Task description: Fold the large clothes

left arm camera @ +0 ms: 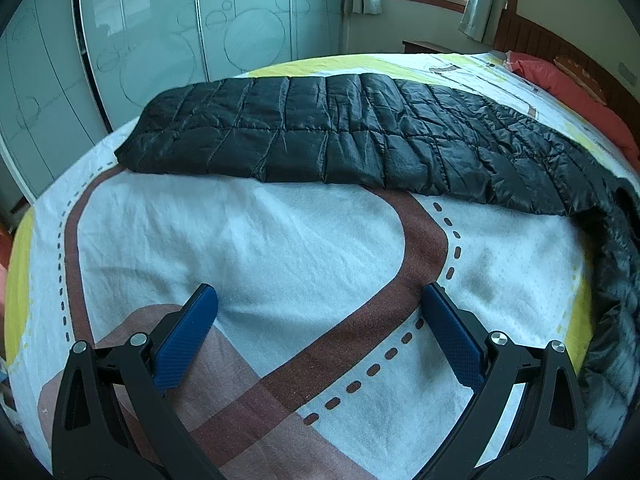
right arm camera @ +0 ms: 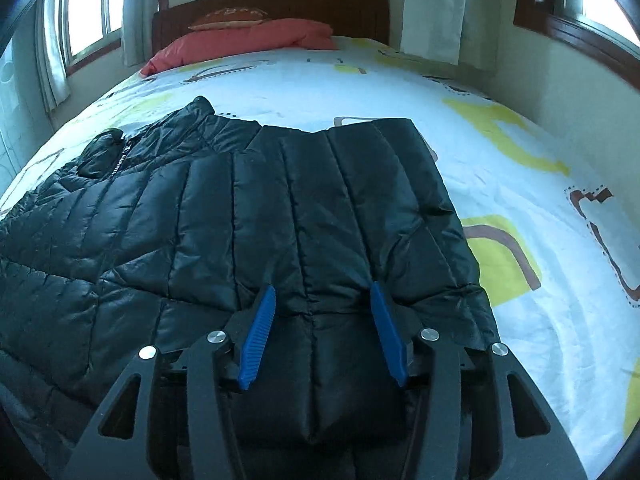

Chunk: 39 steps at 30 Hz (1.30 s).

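1. Left gripper [left arm camera: 320, 300]: the blue fingers [left arm camera: 188, 336] are spread wide apart over the patterned bedsheet [left arm camera: 280, 248]; nothing is held between them.
2. Right gripper [right arm camera: 323, 300]: the fingers are parted, with a raised fold of the black quilted jacket [right arm camera: 280, 208] lying between them; contact cannot be told.
3. Ahead of the left fingers, the jacket [left arm camera: 340, 140] is laid flat across the bed.
4. Beyond the right fingers, a red pillow [right arm camera: 248, 40] is set against the wooden headboard [right arm camera: 340, 8].

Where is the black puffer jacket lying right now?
The black puffer jacket lies flat on the patterned bedsheet, directly under the open right hand-held gripper.
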Motion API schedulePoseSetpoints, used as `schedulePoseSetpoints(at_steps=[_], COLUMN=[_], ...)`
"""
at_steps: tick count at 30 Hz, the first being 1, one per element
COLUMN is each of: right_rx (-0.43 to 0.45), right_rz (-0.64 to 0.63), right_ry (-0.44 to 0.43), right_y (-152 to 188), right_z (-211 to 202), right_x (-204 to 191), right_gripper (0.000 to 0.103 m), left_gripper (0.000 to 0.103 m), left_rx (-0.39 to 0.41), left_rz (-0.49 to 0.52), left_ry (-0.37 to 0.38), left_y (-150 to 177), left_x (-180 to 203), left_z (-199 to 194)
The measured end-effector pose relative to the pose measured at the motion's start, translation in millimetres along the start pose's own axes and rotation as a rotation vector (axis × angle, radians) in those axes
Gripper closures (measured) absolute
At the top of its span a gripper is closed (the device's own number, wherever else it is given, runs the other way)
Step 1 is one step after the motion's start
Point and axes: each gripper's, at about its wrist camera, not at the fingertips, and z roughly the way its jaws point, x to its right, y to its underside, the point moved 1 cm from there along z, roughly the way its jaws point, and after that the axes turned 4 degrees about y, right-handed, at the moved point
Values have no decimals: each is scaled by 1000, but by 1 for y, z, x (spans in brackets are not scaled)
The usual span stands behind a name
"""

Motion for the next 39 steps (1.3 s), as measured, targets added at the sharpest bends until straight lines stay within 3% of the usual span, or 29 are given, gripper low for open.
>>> schedulePoseSetpoints(at_steps=[3, 7, 12, 15, 19, 21, 22, 24, 25, 27, 31, 35, 38, 39], right_rx=[7, 18, 25, 28, 31, 34, 33, 34, 36, 36, 39, 41, 42, 43], right_rz=[7, -4, 0, -1, -3, -3, -3, -4, -4, -4, 0, 3, 7, 9], right_ry=[-15, -11, -21, -21, -19, -18, -18, -18, -17, -17, -21, -23, -27, -30], right_y=[1, 7, 8, 8, 9, 9, 9, 9, 9, 9, 8, 8, 7, 7], right_z=[-5, -16, -18, -18, -18, -19, -19, -19, -19, -19, -20, -19, -19, -19], right_x=[2, 6, 8, 8, 9, 9, 9, 8, 9, 9, 9, 9, 10, 10], right_gripper=[50, 47, 46, 46, 46, 46, 46, 46, 46, 46, 46, 46, 46, 46], left_gripper=[2, 2, 2, 2, 6, 46, 53, 84, 87, 97, 99, 99, 99, 99], left_rx=[-16, 5, 90, 135, 141, 142, 147, 153, 147, 156, 212, 293, 303, 293], left_rz=[-70, -180, -393, -496, -554, -601, -642, -695, -699, -648, -490, -289, -161, -94], left_ry=[96, 171, 286, 329, 324, 255, 254, 270, 266, 243, 201, 279, 365, 410], left_y=[-10, -25, -55, -75, -92, -94, -94, -91, -92, -99, -121, -144, -150, -149], left_x=[-16, -47, -103, -132, -148, -157, -164, -175, -178, -172, -130, -41, 25, 63], left_z=[-5, 0, 23, 36, 48, 49, 50, 53, 55, 53, 32, 1, -15, -20])
